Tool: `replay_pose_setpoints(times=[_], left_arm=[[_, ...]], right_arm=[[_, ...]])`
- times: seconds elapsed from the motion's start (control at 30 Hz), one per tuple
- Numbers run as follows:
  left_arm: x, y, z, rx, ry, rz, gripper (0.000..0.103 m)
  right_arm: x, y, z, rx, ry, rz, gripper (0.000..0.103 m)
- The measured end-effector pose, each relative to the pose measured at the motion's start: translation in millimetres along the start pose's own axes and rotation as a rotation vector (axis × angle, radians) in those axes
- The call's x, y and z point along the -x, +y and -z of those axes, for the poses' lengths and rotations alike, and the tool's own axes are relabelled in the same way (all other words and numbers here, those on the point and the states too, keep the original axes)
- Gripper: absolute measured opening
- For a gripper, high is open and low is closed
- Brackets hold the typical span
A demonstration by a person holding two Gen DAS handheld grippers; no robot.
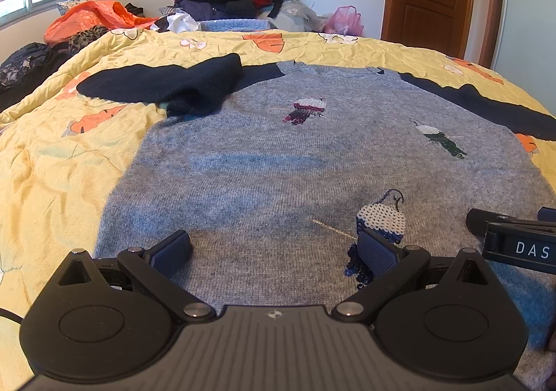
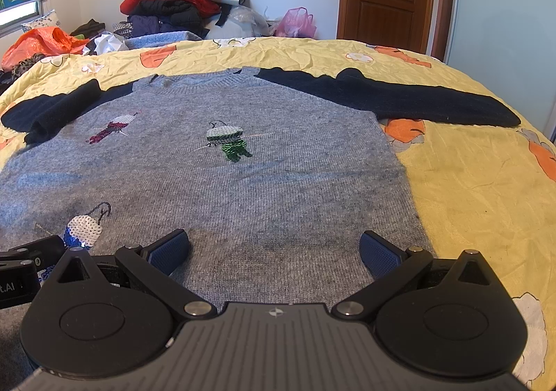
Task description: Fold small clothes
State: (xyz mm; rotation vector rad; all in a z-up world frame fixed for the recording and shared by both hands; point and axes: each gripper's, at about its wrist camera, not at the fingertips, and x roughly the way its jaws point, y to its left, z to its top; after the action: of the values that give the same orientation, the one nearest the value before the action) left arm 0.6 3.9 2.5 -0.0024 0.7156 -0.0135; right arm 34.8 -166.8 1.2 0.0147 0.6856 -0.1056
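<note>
Sweater (image 1: pixel 278 165): flat on bed (image 1: pixel 52 182), neck away, hem under both my tongs, left (image 1: pixel 274 252) and right (image 2: pixel 274 252), spread apart, empty.

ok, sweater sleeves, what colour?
Dark navy sleeves on a grey sweater; clearest in the right wrist view.

Your left gripper (image 1: pixel 274 253) and right gripper (image 2: pixel 274 253) sit side by side, low and level, both with jaws spread wide, gripping nothing.

I see the sweater (image 2: pixel 215 182) spread mid-frame on the bed (image 2: pixel 469 182), clothes pile (image 2: pixel 184 5) behind it, upper left.
</note>
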Motion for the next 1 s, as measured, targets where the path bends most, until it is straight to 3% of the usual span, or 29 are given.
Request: replay_pose_setpoints(times=[0.43, 0.5, 0.6, 0.7, 0.8, 0.9, 1.0], left_arm=[[0, 0, 0, 0.001, 0.0, 0.001, 0.103], [0, 0, 0, 0.0, 0.0, 0.001, 0.103], [0, -1, 0, 0.0, 0.0, 0.002, 0.103], [0, 0, 0, 0.001, 0.0, 0.003, 0.103], [0, -1, 0, 0.001, 0.0, 0.003, 0.103], [0, 0, 0, 0.001, 0.0, 0.003, 0.103], [0, 0, 0, 0.001, 0.0, 0.003, 0.103]], right_arm=[[1, -1, -3, 0.001, 0.006, -0.019, 0.103], [1, -5, -8, 0.015, 0.029, -0.056, 0.103], [12, -30, -29, -0.008, 0.073, -0.25, 0.103], [32, -82, -47, -0.154, -0.106, -0.374, 0.103], [32, -132, -77, -0.168, -0.214, -0.254, 0.103], [9, -195, -106, -0.215, -0.258, -0.089, 0.103], [-29, -275, -130, -0.373, -0.243, 0.009, 0.103]])
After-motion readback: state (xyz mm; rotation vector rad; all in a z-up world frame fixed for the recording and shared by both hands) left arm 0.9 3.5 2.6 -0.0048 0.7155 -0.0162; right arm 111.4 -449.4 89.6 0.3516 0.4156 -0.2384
